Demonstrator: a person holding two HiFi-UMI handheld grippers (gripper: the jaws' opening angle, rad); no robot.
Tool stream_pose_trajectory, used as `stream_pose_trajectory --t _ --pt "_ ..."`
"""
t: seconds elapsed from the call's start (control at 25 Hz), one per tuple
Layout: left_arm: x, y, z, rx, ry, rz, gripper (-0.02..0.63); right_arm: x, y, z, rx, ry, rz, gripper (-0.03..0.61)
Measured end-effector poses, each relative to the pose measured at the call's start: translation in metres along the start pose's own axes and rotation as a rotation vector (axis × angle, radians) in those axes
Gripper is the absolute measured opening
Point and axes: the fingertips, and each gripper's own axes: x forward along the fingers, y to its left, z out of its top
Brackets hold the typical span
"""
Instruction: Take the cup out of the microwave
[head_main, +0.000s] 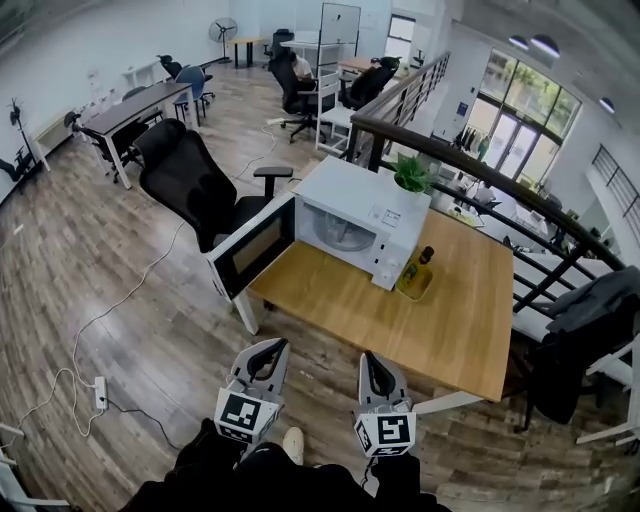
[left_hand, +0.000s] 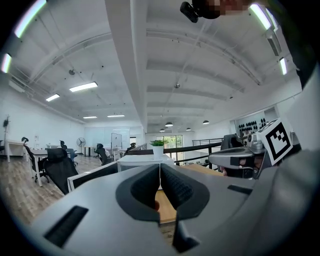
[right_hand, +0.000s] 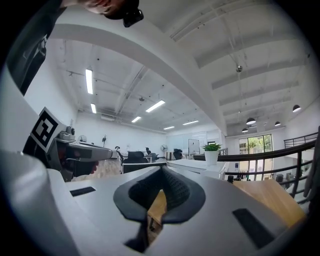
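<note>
A white microwave (head_main: 350, 215) stands on the wooden table (head_main: 400, 310), its door (head_main: 250, 250) swung open to the left. Only a pale round shape shows in the cavity; I cannot make out a cup. My left gripper (head_main: 268, 352) and right gripper (head_main: 372, 365) are side by side just short of the table's near edge, both level and pointing at the microwave, well apart from it. Both are shut with nothing held. The microwave (left_hand: 145, 161) lies past the left gripper (left_hand: 160, 172), and the right gripper (right_hand: 161, 172) points along the table (right_hand: 265, 197).
A potted plant (head_main: 412, 175) sits on top of the microwave, and a bottle (head_main: 418, 268) stands on the table to its right. A black office chair (head_main: 190, 180) is behind the open door. A railing (head_main: 500, 180) runs behind the table. A power strip (head_main: 100, 392) lies on the floor at left.
</note>
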Motion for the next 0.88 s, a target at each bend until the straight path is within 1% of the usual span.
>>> stream_pose_trajectory --t 0.16,0.36,0.52,0.68,0.88 --pt "0.014 0.024 0.003 -0.002 -0.007 -0.027 0.026 0.026 0.006 0.004 -0.01 -0.003 -0.017 0.015" --pt "0.027 0.049 0.002 -0.017 -0.019 -0.028 0.026 0.05 0.01 0.005 -0.025 0.01 -0.025 0.015" --pt "0.04 0.064 0.004 -0.017 -0.032 -0.027 0.026 0.069 0.005 0.007 -0.029 0.011 -0.032 0.015" --pt "0.054 0.075 0.003 -0.028 -0.022 -0.019 0.026 0.087 0.0 0.008 -0.027 0.012 -0.026 0.015" --pt "0.084 0.09 0.004 -0.022 -0.032 0.004 0.026 0.118 -0.019 0.003 -0.013 0.009 -0.017 0.015"
